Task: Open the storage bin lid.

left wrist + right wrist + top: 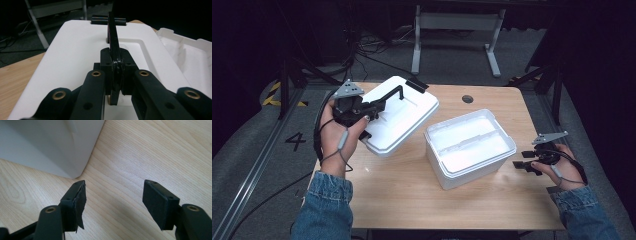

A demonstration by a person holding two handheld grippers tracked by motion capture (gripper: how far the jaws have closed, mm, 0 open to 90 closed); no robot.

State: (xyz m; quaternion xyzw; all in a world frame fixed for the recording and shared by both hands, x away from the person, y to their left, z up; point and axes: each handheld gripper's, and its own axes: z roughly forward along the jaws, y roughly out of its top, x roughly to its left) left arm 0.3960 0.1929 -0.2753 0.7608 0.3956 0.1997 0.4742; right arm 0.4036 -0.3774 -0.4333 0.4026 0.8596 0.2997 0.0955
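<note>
Claw work starts on the left: the left claw (379, 105) is clamped narrow on the black handle (113, 50) of a white lid (404, 117), pinching the thin bar edge-on near its hinge end, as the left gripper view shows. That grip probably lets the lid hang from one firm point, so it can be carried tilted, with its lower edge near the wooden surface (402, 190) and its far end raised, to the left of the box and apart from it. The right claw (113, 203) stands wide with nothing between its pads, low over the surface just beside a corner of the box (469, 147); it seems parked there so it can steady the box if needed. The box is white foam, open, set at an angle near the middle of the surface, with a stepped inner rim and what looks like a ridge across its inside. The lid is matching white foam with rounded corners, a shallow recess under the handle and a black latch (417, 84) at its far edge.
</note>
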